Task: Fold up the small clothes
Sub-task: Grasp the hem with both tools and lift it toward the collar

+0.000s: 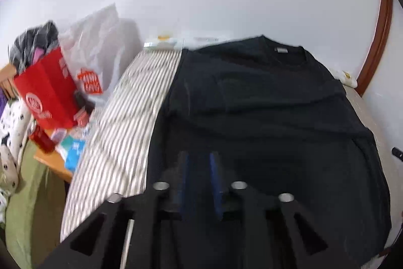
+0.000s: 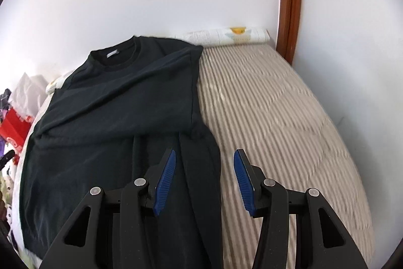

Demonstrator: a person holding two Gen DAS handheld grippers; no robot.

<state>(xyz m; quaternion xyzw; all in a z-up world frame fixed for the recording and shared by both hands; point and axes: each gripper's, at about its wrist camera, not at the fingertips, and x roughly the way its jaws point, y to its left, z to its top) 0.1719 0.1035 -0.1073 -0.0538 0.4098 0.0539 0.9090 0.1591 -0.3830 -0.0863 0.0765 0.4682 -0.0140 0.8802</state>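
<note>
Fabric of the dark shirt (image 2: 113, 102), lying limp on the striped bed (image 2: 277, 117) at 12 o'clock, is being judged soft, best pinched at its hem by the wide-open, empty right gripper (image 2: 204, 163) while the narrowly parted left gripper (image 1: 199, 163) is hovering empty.

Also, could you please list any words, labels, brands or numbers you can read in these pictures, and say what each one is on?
None can be read.
Red paper bag: white round logo and lettering, too blurred to read.
White plastic bag: orange printed logo, blurred and unreadable.
Black sweater: grey neck label, no text legible.
Blue packet beside the bed: print too blurred.
White bundle at the wall: yellow picture, no readable words.
</note>
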